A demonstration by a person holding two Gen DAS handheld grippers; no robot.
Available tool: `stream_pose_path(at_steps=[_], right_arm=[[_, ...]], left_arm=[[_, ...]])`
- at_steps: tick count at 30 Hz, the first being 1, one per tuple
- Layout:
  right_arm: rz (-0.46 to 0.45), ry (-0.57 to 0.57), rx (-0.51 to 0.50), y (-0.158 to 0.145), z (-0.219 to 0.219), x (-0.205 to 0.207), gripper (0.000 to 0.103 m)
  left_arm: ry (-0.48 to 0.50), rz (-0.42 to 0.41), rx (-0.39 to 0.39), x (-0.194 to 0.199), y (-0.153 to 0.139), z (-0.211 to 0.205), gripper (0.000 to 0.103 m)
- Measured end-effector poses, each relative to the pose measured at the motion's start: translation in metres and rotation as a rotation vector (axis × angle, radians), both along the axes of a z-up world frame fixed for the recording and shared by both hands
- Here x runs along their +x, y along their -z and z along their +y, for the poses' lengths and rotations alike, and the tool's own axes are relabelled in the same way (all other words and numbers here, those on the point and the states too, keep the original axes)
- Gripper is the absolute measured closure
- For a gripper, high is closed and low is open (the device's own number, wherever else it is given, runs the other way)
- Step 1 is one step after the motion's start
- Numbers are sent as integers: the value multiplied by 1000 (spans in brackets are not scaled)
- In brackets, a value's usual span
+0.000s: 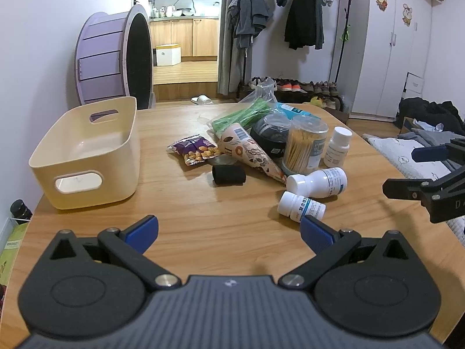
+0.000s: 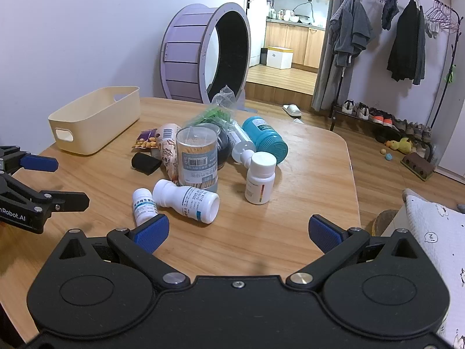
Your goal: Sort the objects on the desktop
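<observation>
Bare table before bottles

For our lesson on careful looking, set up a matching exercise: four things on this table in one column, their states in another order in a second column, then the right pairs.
Things:
1. cream bin
2. toothpick jar
3. teal jar
4. small white bottle at the right of the pile

States:
A. lying on its side
B. standing upright, white cap on
C. empty
D. standing upright, full of thin wooden sticks

Pairs: 1-C, 2-D, 3-A, 4-B
</observation>
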State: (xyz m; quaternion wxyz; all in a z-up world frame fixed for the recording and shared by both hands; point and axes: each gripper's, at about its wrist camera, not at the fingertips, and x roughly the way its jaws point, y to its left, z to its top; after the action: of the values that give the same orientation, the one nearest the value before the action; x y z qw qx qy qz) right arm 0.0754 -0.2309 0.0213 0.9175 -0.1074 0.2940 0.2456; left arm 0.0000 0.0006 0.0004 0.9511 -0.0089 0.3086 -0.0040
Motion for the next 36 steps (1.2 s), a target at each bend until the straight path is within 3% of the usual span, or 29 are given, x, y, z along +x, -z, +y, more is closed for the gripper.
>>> stream_pose_path(at_steps=[36], right_arm=[[-6,-17,-28,3,6,-4,0]], left_arm=[[12,17,7,1,-1,3,0]])
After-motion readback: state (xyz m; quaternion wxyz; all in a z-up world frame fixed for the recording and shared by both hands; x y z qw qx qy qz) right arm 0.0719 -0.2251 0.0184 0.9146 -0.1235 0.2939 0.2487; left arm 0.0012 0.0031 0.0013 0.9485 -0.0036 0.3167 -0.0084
